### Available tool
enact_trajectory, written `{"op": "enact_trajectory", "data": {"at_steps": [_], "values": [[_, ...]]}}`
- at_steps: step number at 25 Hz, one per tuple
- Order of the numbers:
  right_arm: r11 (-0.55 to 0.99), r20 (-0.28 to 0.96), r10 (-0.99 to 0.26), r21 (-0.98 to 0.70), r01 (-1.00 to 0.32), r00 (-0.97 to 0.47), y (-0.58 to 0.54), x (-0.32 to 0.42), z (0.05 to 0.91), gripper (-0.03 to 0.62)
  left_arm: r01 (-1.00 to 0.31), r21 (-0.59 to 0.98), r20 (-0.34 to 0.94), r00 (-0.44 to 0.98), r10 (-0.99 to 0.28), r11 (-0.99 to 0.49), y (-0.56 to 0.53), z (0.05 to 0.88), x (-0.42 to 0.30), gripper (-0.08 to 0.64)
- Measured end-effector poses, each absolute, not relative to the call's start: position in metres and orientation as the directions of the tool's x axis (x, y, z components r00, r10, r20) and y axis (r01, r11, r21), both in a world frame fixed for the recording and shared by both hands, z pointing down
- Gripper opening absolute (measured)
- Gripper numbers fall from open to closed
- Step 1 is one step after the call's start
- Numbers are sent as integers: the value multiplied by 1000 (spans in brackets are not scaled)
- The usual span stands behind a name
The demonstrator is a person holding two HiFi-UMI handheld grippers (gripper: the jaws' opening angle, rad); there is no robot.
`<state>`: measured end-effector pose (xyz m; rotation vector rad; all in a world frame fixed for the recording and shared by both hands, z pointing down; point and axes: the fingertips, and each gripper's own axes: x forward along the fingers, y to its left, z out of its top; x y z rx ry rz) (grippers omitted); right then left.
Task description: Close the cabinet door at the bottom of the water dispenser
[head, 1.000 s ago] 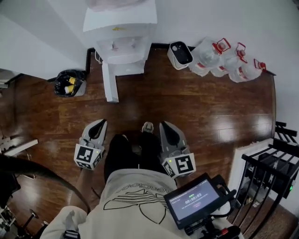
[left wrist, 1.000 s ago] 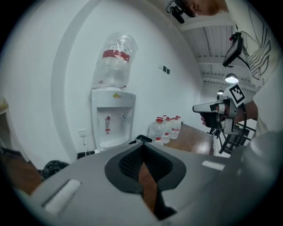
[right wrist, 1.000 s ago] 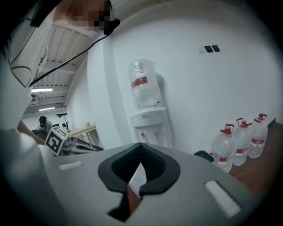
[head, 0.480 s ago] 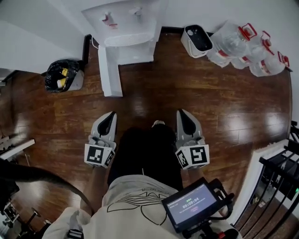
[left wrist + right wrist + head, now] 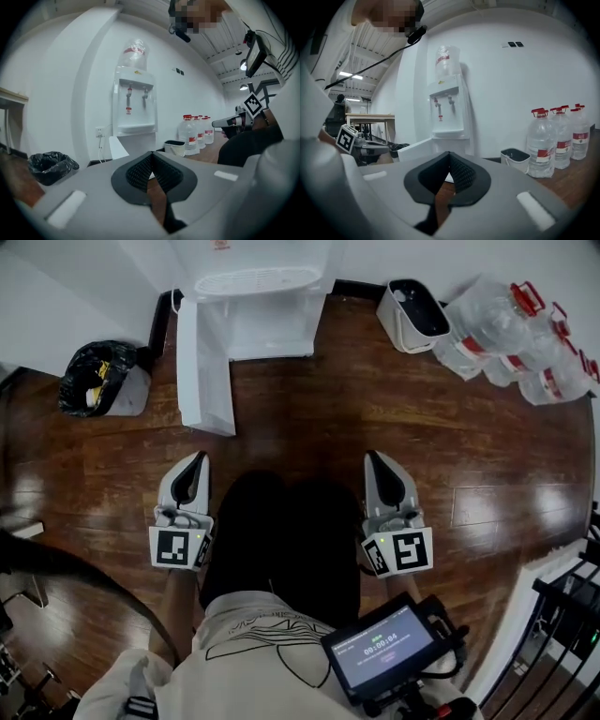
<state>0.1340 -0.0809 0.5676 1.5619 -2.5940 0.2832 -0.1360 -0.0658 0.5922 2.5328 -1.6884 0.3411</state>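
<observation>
A white water dispenser (image 5: pixel 251 292) stands against the far wall, with a bottle on top (image 5: pixel 133 51). Its bottom cabinet door (image 5: pixel 202 367) hangs wide open, swung out to the left toward me. My left gripper (image 5: pixel 192 465) hovers low over the floor, just short of the door's free edge, jaws shut and empty. My right gripper (image 5: pixel 377 465) is level with it on the other side of my legs, also shut and empty. Both point at the dispenser (image 5: pixel 449 112); the door (image 5: pixel 417 149) also shows in the right gripper view.
A bin lined with a black bag (image 5: pixel 98 379) sits left of the dispenser. A small white bin (image 5: pixel 417 315) and several big water bottles (image 5: pixel 525 343) stand to its right. A black metal rack (image 5: pixel 572 615) is at the lower right. The floor is dark wood.
Both grippers have come down toward the floor and spread apart. The view has dropped and closed in on the dispenser, so its open door looks larger and nearer.
</observation>
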Motion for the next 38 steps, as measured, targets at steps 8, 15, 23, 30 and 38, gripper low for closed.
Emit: {"op": "enact_trajectory", "data": {"at_steps": [8, 15, 23, 30, 38], "values": [[410, 141, -894, -117, -904, -424, -87, 148, 610, 3, -947, -47, 301, 291, -908, -319, -86, 659, -164, 184], [387, 157, -904, -100, -917, -398, -76, 167, 612, 3, -965, -10, 280, 250, -927, -264, -109, 668, -167, 278], [350, 182, -915, -86, -933, -361, -68, 184, 623, 3, -974, 13, 186, 223, -957, -225, -139, 667, -169, 200], [323, 194, -923, -81, -943, -332, -66, 188, 628, 3, -962, -78, 212, 242, -947, -263, -145, 669, -155, 218], [303, 268, -912, -67, -951, -309, -79, 205, 649, 3, -900, -89, 190, 405, -894, -426, -163, 669, -93, 161]]}}
